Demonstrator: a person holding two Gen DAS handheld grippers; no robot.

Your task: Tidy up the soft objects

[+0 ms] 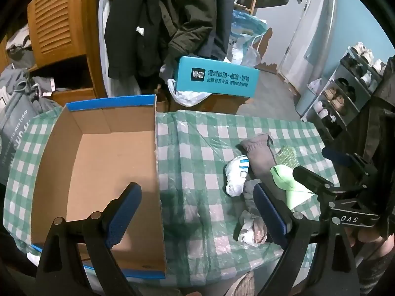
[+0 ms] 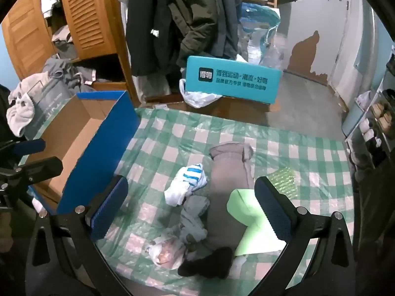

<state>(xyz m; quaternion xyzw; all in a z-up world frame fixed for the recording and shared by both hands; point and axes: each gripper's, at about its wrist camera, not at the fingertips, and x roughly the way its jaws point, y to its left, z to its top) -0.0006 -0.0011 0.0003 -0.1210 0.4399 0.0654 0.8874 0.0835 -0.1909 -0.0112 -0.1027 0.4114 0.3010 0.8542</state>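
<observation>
An empty cardboard box with blue rims point(image 1: 103, 162) sits on the left of the green-checked table; it also shows in the right wrist view point(image 2: 81, 133). A pile of soft things lies at the right: a white sock with blue stripes point(image 2: 187, 182), a long grey garment point(image 2: 227, 187), a light green cloth point(image 2: 249, 219), a pale blue-grey cloth point(image 2: 195, 217), a black sock point(image 2: 209, 264) and a white-pink bundle point(image 2: 167, 254). My left gripper point(image 1: 197, 212) is open and empty, between box and pile. My right gripper point(image 2: 192, 209) is open and empty above the pile.
A teal shoebox point(image 1: 217, 76) stands behind the table's far edge. Dark coats point(image 1: 158, 19) hang at the back beside a wooden wardrobe point(image 1: 59, 24). A shoe rack point(image 1: 345, 88) stands at the right. A green bubble-wrap piece point(image 2: 284, 177) lies by the pile.
</observation>
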